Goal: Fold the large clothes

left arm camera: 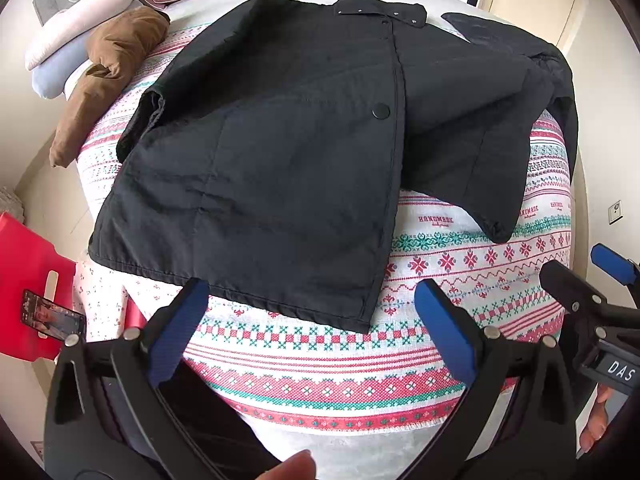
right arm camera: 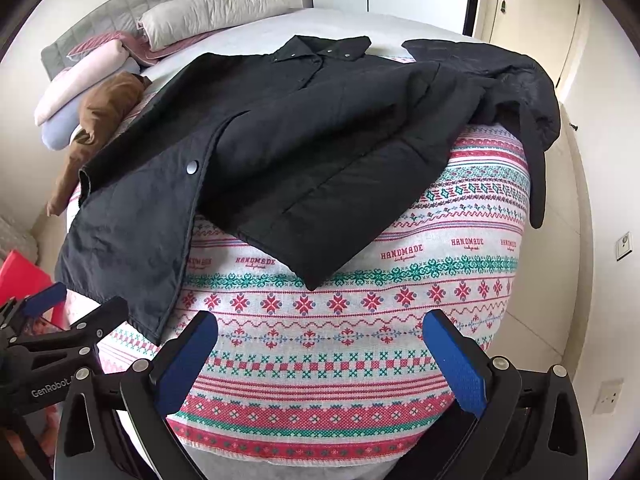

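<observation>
1. Lying spread on the patterned red, green and white woven cloth over the bed: black quilted snap-front jacket, collar toward the headboard, hem toward the cameras, one sleeve folded across the front.
2. Hovering short of the hem with nothing held: left gripper, blue-padded jaws spread wide; right gripper, likewise spread and empty, over bare cloth.
3. Judging by the puffy quilting and soft creases: light for its bulk, limp, springy, probably slick-faced and prone to sliding on itself once folded.
4. Best taken at the stitched hem corner or the sleeve cuff, where the edge is firm enough to pinch without bunching.
5. Hard to make out: second dark garment at the far right, draped over the bed edge; whether joined to the jacket cannot be told.
6. Hidden: the jacket's underside and the far sleeve, tucked out of sight; black folds swallowing seam detail.
</observation>
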`<state>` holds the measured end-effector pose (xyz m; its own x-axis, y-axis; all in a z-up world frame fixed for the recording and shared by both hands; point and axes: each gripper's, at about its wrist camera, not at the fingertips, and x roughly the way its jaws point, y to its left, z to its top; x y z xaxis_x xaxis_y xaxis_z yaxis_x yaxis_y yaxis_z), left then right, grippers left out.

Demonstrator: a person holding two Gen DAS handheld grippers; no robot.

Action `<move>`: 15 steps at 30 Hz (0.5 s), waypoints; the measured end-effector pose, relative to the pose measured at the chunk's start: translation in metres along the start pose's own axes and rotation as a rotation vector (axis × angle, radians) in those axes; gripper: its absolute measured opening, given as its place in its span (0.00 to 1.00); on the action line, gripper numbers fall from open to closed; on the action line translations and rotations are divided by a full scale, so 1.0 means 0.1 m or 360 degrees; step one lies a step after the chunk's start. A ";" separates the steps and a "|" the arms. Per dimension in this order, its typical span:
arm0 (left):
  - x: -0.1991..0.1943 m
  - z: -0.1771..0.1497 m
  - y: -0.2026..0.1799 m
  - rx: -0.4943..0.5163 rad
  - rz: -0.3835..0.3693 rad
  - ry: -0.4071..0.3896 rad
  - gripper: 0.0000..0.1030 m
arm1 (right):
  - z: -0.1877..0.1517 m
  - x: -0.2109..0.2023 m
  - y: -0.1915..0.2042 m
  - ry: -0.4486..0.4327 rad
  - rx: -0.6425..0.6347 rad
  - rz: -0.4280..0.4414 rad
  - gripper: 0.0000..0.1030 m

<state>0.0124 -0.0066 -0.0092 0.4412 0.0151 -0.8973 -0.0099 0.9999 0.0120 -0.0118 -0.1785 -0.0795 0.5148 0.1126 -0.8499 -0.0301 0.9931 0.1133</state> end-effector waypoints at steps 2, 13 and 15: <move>0.00 0.00 0.00 -0.0001 -0.0003 0.0001 0.99 | 0.00 0.00 0.01 0.0001 -0.0005 0.0001 1.00; 0.00 0.00 0.00 -0.0002 -0.0002 0.0005 0.99 | 0.00 0.00 0.02 0.0001 -0.0008 0.0001 1.00; 0.00 0.00 0.01 -0.0004 0.0000 0.0004 0.99 | 0.00 0.00 0.01 0.0004 -0.0002 0.0003 1.00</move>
<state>0.0122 -0.0056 -0.0090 0.4393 0.0148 -0.8982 -0.0121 0.9999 0.0106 -0.0118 -0.1773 -0.0795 0.5125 0.1142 -0.8511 -0.0320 0.9930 0.1140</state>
